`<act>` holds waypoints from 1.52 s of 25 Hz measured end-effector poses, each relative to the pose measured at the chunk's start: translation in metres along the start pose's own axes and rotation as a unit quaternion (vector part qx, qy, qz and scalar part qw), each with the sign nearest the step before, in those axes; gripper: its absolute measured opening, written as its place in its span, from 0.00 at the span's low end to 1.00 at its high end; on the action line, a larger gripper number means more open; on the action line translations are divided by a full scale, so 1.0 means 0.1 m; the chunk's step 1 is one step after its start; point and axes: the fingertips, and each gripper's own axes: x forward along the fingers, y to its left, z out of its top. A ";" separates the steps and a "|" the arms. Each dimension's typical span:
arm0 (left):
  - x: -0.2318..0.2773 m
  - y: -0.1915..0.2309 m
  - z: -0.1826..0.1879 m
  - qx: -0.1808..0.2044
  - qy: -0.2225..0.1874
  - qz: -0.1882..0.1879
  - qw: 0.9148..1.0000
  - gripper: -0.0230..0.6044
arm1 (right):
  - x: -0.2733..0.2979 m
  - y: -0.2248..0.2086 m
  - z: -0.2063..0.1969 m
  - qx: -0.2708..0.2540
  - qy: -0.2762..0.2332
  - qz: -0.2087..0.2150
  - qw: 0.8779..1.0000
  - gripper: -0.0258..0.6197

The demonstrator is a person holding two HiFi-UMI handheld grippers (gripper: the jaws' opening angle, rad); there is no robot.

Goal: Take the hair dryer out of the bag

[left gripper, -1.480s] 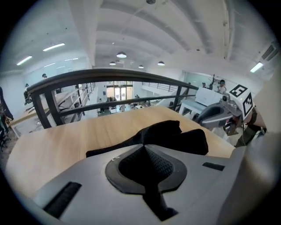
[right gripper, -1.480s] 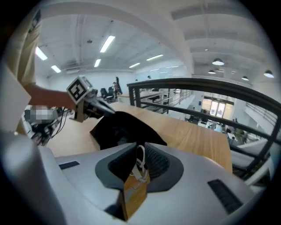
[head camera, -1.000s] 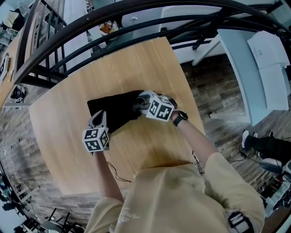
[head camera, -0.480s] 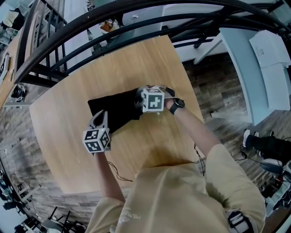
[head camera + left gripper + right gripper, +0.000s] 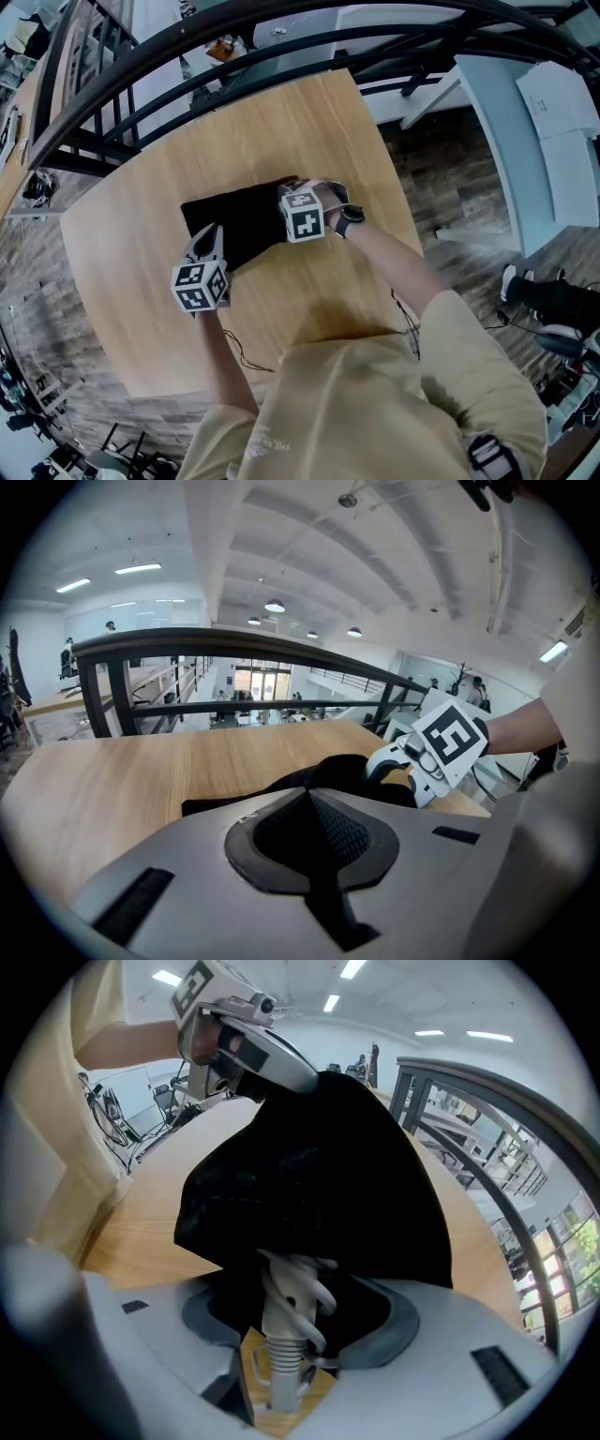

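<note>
Rolling at the wrist, the right gripper (image 5: 292, 194) has slid from the bag's right edge in over its open end, and its marker cube now faces up. Its fingers have just been opening and stand wide, not pressing on anything. Between them stands the white hair dryer (image 5: 284, 1309), only its handle end with the ribbed sleeve and looped cord (image 5: 316, 1296) poking out of the black bag (image 5: 240, 223); the rest is hidden inside the fabric. Meanwhile the left gripper (image 5: 207, 242) has kept its place at the bag's near left corner, fingers closed on the cloth and holding it raised like a tent. Under the bag lies a wooden tabletop (image 5: 281, 122), with a dark railing (image 5: 141, 89) along its far edge.
</note>
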 end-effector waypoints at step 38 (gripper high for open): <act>0.18 -0.38 -0.20 -0.067 0.022 -0.006 0.998 0.06 | -1.89 0.62 -1.46 0.313 -0.072 -0.288 0.902 0.31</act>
